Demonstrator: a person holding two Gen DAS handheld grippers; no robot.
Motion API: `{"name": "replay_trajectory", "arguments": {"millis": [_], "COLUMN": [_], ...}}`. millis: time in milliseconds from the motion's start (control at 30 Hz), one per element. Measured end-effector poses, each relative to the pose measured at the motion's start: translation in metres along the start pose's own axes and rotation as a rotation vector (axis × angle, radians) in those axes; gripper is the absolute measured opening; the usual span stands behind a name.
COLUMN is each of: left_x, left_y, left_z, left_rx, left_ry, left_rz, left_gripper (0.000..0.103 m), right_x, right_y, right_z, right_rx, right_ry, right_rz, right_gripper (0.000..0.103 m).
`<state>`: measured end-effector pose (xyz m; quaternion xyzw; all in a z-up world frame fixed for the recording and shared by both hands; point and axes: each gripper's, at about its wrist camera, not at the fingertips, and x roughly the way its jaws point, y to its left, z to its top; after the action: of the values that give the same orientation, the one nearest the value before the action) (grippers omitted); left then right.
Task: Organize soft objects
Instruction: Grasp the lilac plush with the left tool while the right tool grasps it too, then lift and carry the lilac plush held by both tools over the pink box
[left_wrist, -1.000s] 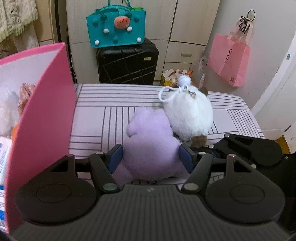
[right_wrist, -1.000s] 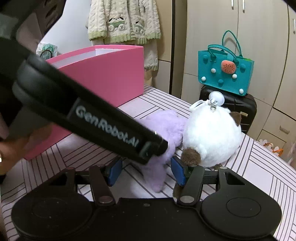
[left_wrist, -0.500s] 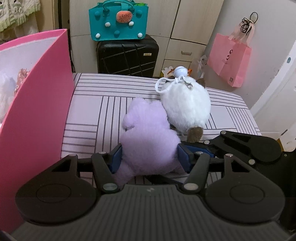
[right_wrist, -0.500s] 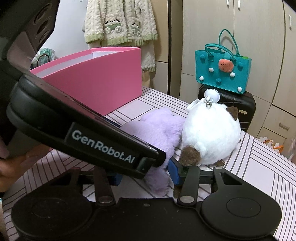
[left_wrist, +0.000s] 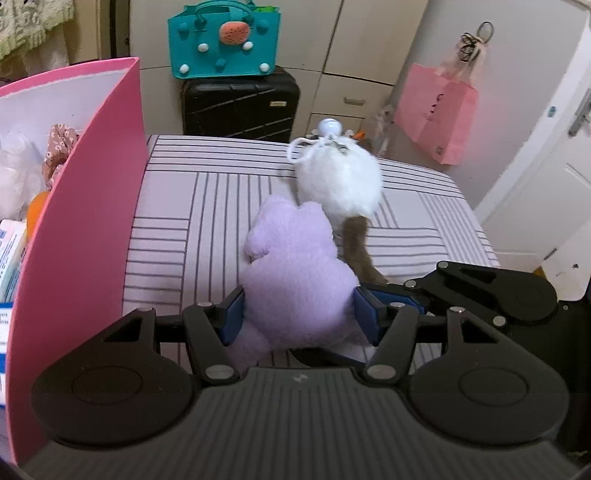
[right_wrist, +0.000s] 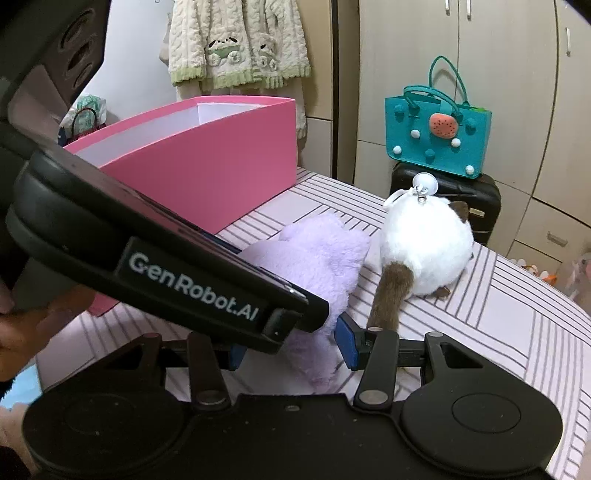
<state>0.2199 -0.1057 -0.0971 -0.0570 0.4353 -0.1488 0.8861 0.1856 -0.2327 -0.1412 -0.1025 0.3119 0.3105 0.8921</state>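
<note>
A purple plush toy (left_wrist: 295, 288) lies on the striped tablecloth (left_wrist: 207, 206), beside a tall pink box (left_wrist: 85, 221). My left gripper (left_wrist: 299, 314) is shut on its body, the blue pads pressing in from both sides. In the right wrist view my right gripper (right_wrist: 291, 349) is shut on a lower limb of the purple plush toy (right_wrist: 321, 258), its left pad hidden behind the left gripper's body. A round white plush toy (left_wrist: 340, 184) sits just beyond. Its brown tail (right_wrist: 391, 291) runs straight to the right gripper's right finger (right_wrist: 347, 343); whether it is pinched there I cannot tell.
The pink box (right_wrist: 203, 177) holds a white plush, a floral scrunchie (left_wrist: 59, 147) and packets. Beyond the table stand a black suitcase (left_wrist: 240, 107) with a teal bag (left_wrist: 221, 44) on top, and a hanging pink paper bag (left_wrist: 436, 110). A person's hand (right_wrist: 22, 325) shows at left.
Both grippers closed on the purple plush toy and drew back from the white plush toy. Its brown tail, a short nub before, now stretches out long towards the right gripper.
</note>
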Motion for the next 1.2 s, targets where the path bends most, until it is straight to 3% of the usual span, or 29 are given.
{"name": "replay_trajectory", "arguments": {"millis": [700,1200], "left_x": [-0.084,-0.169], "left_y": [-0.022,-0.017], "left_z": [-0.040,-0.057], "left_rx": [0.122,0.235], "left_ry": [0.030,-0.023], "left_rz": [-0.205,-0.259], "left_gripper": [0.059,0.058], "right_x": [-0.093,-0.146], "right_y": [0.050,0.099], "right_z": [-0.015,0.007], "right_rx": [-0.071,-0.132], "right_ry": [0.044,0.018], "right_rz": [-0.054,-0.031], "right_gripper": [0.054,0.054]}}
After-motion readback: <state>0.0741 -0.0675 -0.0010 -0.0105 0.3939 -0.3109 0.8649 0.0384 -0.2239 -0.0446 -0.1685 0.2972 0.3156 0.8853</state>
